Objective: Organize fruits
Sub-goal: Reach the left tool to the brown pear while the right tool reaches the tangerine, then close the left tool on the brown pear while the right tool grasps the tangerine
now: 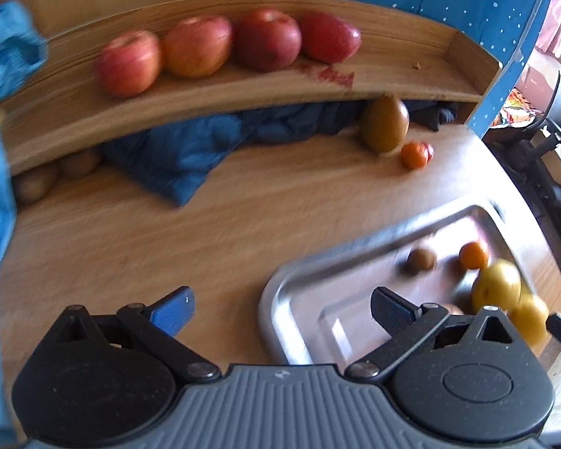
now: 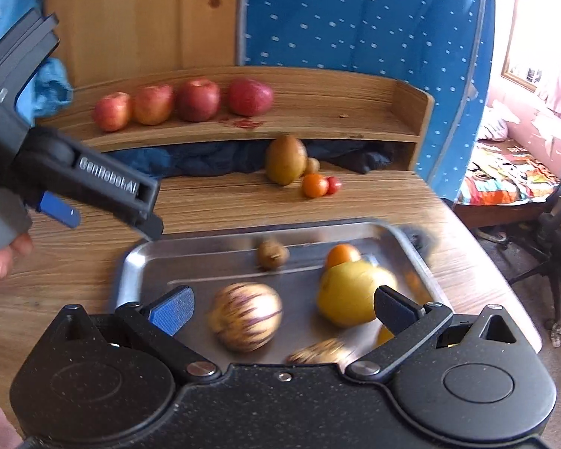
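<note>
In the left wrist view the left gripper (image 1: 282,308) hangs spread and empty, tray (image 1: 280,288) ahead-right, 4 apples (image 1: 198,45) far ahead; in the right wrist view the right gripper (image 2: 282,308), released, should centre squarely on the striped fruit (image 2: 247,316) between its fingers.

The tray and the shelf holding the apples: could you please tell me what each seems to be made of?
Tray: apparently metal, probably stainless steel, with a brushed grey sheen and blurred reflections. Shelf: wood or wood-look laminate, with tan grain lines and a matte finish.
</note>
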A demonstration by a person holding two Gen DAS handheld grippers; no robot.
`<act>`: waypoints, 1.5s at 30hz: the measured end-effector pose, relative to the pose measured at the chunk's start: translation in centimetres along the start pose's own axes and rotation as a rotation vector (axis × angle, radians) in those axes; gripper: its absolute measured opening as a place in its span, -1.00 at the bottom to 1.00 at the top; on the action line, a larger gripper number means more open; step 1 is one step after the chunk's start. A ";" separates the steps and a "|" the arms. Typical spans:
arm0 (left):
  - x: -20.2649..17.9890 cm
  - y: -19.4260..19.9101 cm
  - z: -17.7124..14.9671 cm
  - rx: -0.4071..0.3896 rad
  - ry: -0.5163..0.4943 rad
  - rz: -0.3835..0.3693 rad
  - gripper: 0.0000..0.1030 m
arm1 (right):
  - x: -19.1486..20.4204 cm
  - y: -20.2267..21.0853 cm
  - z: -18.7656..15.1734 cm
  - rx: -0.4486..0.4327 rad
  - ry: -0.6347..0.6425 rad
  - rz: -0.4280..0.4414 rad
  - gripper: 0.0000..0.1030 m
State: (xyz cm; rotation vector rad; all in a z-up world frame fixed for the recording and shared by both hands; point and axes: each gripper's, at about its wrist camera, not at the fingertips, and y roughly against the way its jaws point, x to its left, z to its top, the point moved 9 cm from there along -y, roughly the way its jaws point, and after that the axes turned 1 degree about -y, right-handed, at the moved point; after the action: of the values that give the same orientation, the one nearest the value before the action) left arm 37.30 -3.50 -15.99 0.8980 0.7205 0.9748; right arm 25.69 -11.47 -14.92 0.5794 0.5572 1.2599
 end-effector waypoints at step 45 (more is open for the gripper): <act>-7.5 -14.1 14.5 -0.002 0.075 -0.343 0.43 | -1.9 -20.5 9.3 0.162 0.230 -0.020 -0.14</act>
State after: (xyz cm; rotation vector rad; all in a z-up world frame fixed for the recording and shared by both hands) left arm 51.84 -18.67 -21.02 0.7092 0.9035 0.7063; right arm 46.05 -18.42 -21.79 0.5656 0.8608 1.2783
